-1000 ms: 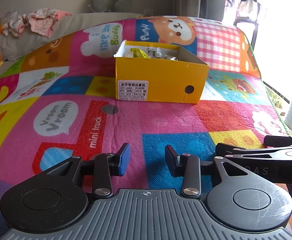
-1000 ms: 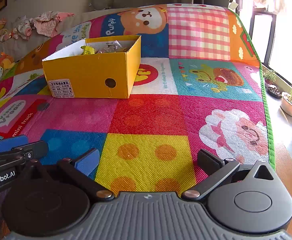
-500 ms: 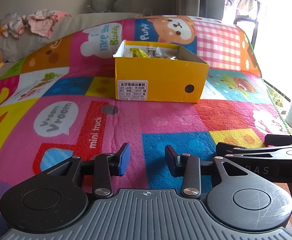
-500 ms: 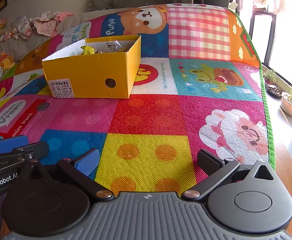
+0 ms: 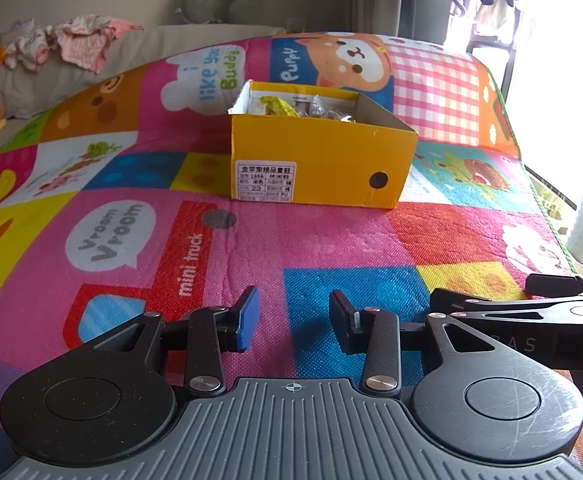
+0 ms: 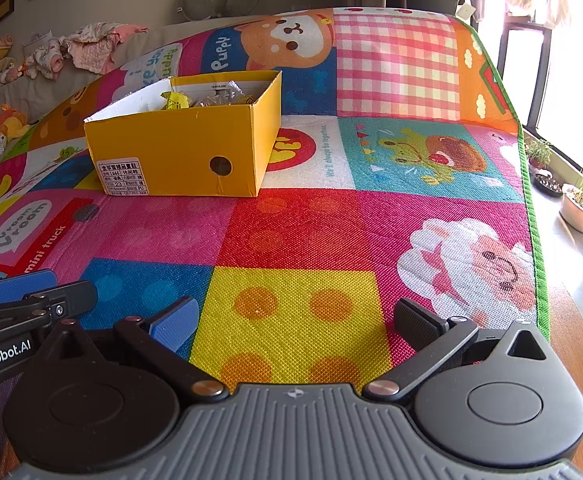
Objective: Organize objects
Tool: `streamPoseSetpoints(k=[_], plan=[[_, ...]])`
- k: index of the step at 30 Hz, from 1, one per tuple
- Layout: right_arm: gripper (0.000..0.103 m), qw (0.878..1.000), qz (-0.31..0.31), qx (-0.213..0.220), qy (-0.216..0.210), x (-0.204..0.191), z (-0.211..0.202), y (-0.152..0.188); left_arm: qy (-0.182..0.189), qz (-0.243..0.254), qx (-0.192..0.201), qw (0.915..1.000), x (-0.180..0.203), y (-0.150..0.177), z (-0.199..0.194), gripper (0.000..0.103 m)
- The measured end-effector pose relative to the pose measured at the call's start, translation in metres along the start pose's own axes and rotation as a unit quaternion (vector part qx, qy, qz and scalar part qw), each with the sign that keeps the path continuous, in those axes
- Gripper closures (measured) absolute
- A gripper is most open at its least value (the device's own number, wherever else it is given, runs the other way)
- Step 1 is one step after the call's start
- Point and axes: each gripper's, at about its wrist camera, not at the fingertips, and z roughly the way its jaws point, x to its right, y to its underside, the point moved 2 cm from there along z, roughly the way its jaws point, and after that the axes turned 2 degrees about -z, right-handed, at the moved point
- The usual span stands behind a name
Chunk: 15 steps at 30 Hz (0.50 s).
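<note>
Yellow cardboard shoebox (image 5: 323,160) sits mid-mat, well ahead of me, already holding crinkly wrapped packets (image 5: 303,108), while my left gripper (image 5: 294,320) and right gripper (image 6: 291,320) hang spread and empty over the bare play mat (image 6: 371,224), so little seems left.

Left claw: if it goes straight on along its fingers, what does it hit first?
Probably the play mat: the left claw tilts down, open and empty. The yellow box lies farther ahead; depth is uncertain.

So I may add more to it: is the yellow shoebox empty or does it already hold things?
Not empty. The lidless yellow shoebox holds crinkly wrapped packets below its rim.
</note>
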Motion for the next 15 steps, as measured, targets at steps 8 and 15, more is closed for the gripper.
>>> streamPoseSetpoints(k=[8, 15], plan=[[0.0, 1.0, 0.0, 0.0, 0.0, 0.0001, 0.0, 0.0, 0.002, -0.002, 0.0, 1.0, -0.0005, -0.0001, 0.0001, 0.06], [0.0, 1.0, 0.0, 0.0, 0.0, 0.0, -0.0001, 0.0001, 0.001, -0.001, 0.0, 1.0, -0.0001, -0.0001, -0.0001, 0.06]])
